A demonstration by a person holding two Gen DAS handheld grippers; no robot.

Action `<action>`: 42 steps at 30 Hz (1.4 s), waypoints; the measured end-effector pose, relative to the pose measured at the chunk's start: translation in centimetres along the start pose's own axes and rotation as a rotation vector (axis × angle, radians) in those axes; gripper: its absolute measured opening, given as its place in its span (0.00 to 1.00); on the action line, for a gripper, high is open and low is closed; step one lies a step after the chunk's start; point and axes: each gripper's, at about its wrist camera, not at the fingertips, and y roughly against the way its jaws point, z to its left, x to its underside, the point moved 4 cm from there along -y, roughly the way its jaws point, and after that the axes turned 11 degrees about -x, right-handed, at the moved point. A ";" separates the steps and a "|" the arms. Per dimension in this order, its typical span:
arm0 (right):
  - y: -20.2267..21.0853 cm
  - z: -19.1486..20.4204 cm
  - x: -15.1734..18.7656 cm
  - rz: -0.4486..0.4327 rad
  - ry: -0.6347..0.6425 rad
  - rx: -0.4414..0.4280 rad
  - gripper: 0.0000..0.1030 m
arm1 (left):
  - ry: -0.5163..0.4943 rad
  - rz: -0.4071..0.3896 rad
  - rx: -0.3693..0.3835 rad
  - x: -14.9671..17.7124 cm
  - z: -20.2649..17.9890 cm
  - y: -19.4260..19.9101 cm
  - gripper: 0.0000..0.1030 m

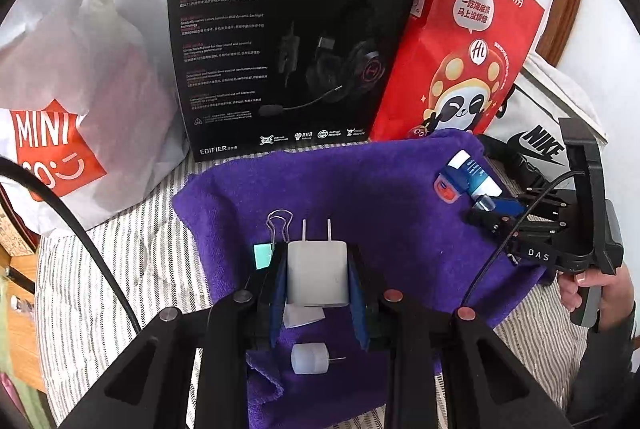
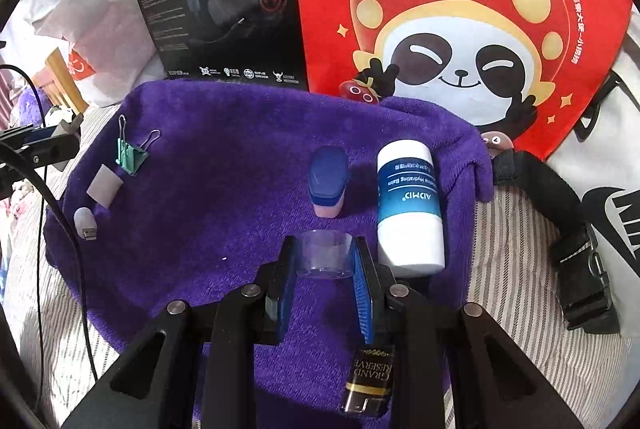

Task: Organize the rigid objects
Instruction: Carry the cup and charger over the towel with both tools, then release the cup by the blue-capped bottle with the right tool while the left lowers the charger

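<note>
A white plug adapter point(image 1: 317, 272) is clamped in the left gripper point(image 1: 318, 279) above the purple towel point(image 1: 360, 189). A clear cap point(image 2: 325, 255) is gripped by the right gripper point(image 2: 325, 261), beside the white bottle point(image 2: 410, 205).

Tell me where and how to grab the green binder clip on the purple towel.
Grip the green binder clip across its folded green body, not the thin wire handles, which would probably slip. It lies near the purple towel's left edge, handles pointing away, so come from above with a pad on each flat face. Both grippers look occupied now.
</note>
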 end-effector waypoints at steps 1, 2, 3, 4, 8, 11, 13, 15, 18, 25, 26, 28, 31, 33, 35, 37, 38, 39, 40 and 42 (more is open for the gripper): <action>-0.1 0.0 -0.1 -0.002 0.001 0.000 0.26 | 0.000 0.001 0.004 0.0 0.1 0.0 0.25; -0.2 0.0 -0.1 -0.003 0.001 -0.002 0.26 | -0.001 0.001 0.005 0.0 0.0 0.0 0.25; -0.2 0.1 -0.2 -0.002 0.002 -0.006 0.26 | -0.002 0.001 0.005 0.1 0.1 0.0 0.25; -0.3 0.1 -0.2 0.000 0.006 -0.008 0.26 | -0.004 0.003 0.007 0.1 0.1 -0.1 0.25; -1.1 -0.1 -0.3 0.002 -0.010 0.006 0.26 | -0.004 0.012 0.011 0.2 0.0 -0.4 0.25; -1.7 -0.3 -0.5 0.003 -0.025 0.006 0.26 | -0.007 0.022 0.009 0.3 0.0 -0.7 0.25; -1.9 -0.3 -0.3 0.000 -0.023 0.009 0.26 | -0.005 0.022 0.010 0.3 0.1 -0.8 0.25; -1.9 -0.2 -0.3 0.001 -0.019 0.013 0.26 | 0.001 0.023 0.015 0.3 0.3 -0.8 0.25; -2.0 0.0 -0.3 0.003 -0.010 0.017 0.27 | 0.002 0.027 0.011 0.3 0.4 -0.9 0.25; -1.9 0.9 0.0 0.044 0.024 -0.018 0.45 | -0.008 0.037 0.009 0.5 0.3 -1.3 0.25; -1.6 1.0 0.1 0.047 0.037 -0.004 0.45 | -0.008 0.039 0.007 0.5 0.4 -1.4 0.25; -1.3 1.2 0.1 0.053 0.051 0.006 0.45 | -0.008 0.043 0.003 0.5 0.4 -1.6 0.25; -0.2 1.1 -0.1 0.042 0.057 -0.002 0.45 | -0.006 0.041 -0.002 0.5 0.6 -1.7 0.25; 0.9 0.8 -0.2 0.022 0.054 -0.002 0.45 | -0.007 0.039 -0.008 0.5 0.6 -1.7 0.25; 2.0 0.5 -0.4 -0.001 0.051 -0.001 0.45 | -0.012 0.038 -0.013 0.5 0.4 -1.8 0.25; 3.2 0.2 -0.6 -0.022 0.050 0.001 0.45 | -0.021 0.036 -0.014 0.4 -0.1 -2.0 0.25; 3.8 0.0 -0.7 -0.033 0.050 0.004 0.45 | -0.026 0.036 -0.014 0.4 -0.4 -2.1 0.25; 4.6 -0.3 -0.8 -0.049 0.047 0.006 0.45 | -0.034 0.034 -0.018 0.3 -0.8 -2.2 0.25; 5.3 -0.6 -0.9 -0.064 0.042 0.005 0.46 | -0.038 0.033 -0.021 0.2 -1.1 -2.3 0.25; 6.6 -1.1 -1.2 -0.092 0.030 0.000 0.46 | -0.053 0.040 -0.033 0.1 -1.9 -2.8 0.25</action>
